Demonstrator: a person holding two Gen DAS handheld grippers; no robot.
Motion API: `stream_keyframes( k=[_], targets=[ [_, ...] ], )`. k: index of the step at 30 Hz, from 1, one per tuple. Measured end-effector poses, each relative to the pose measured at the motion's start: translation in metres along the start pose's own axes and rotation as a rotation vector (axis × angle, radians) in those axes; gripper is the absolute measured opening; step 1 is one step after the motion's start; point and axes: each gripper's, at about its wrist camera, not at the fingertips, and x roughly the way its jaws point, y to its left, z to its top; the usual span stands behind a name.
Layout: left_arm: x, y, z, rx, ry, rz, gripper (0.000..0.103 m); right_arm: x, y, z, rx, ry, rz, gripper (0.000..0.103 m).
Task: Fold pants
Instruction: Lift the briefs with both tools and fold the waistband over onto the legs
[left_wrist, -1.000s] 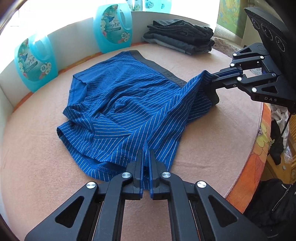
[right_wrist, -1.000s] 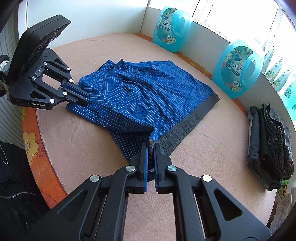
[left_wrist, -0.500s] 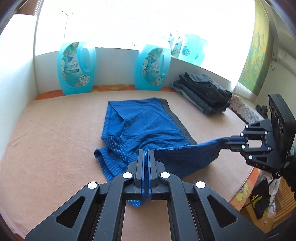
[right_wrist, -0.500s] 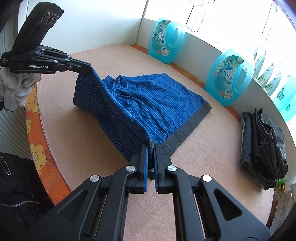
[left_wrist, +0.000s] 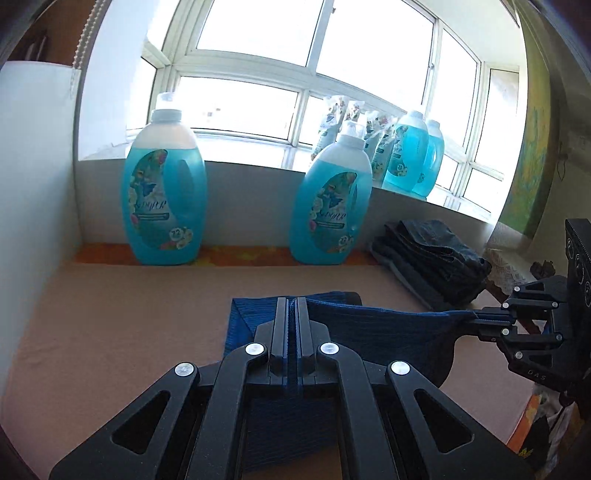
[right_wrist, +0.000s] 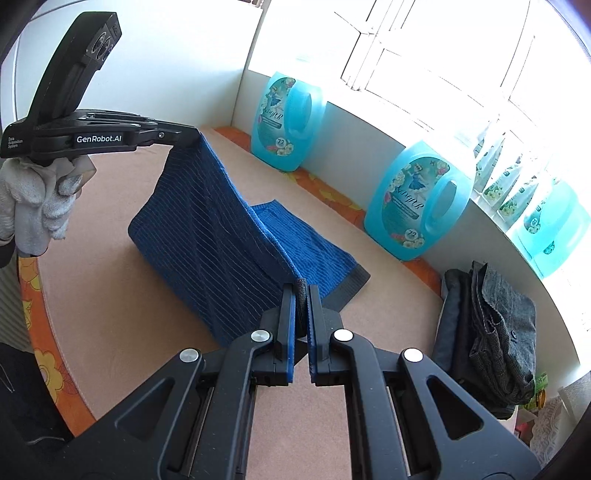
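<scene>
A: Where do the blue striped pants lie from each tool?

B: In the right wrist view the left tool, upper left, clamps one corner; the right tool, lower centre, clamps the waistband. The raised edge runs between them, and the far half lies on the worktop.

A: Counts?

B: One pair of pants, two tools, several blue detergent bottles.

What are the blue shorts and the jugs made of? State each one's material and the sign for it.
Blue shorts: soft knit fabric, probably cotton, matte; they drape and crease, with thin pale stripes and a grey waistband.
Jugs: glossy see-through plastic; the blue liquid shows through, under a printed label.
</scene>
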Motion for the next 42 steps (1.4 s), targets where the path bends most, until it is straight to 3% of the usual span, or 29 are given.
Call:
stream_keyframes(
  k=[10, 19, 30, 41, 42],
  targets=[
    [0.084, 0.014, 0.034, 0.066, 0.048, 0.066, 0.001, 0.092, -0.062, 0.03, 0.018, 0.075, 0.023, 0.006],
    [0.16, 0.036, 0.026, 0.09, 0.152, 0.111, 0.001, 0.176, -0.085, 0.027, 0.033, 0.156, 0.075, 0.006],
    [0.214, 0.046, 0.01, 0.1, 0.268, 0.102, 0.001, 0.217, -0.098, 0.011, 0.062, 0.241, 0.08, 0.006],
    [0.23, 0.045, 0.009, 0.156, 0.327, 0.14, 0.002, 0.229, -0.107, 0.004, 0.144, 0.276, 0.119, 0.006],
    [0.232, 0.045, 0.009, 0.161, 0.33, 0.151, 0.007, 0.23, -0.11, 0.003, 0.162, 0.284, 0.124, 0.006]
  ],
)
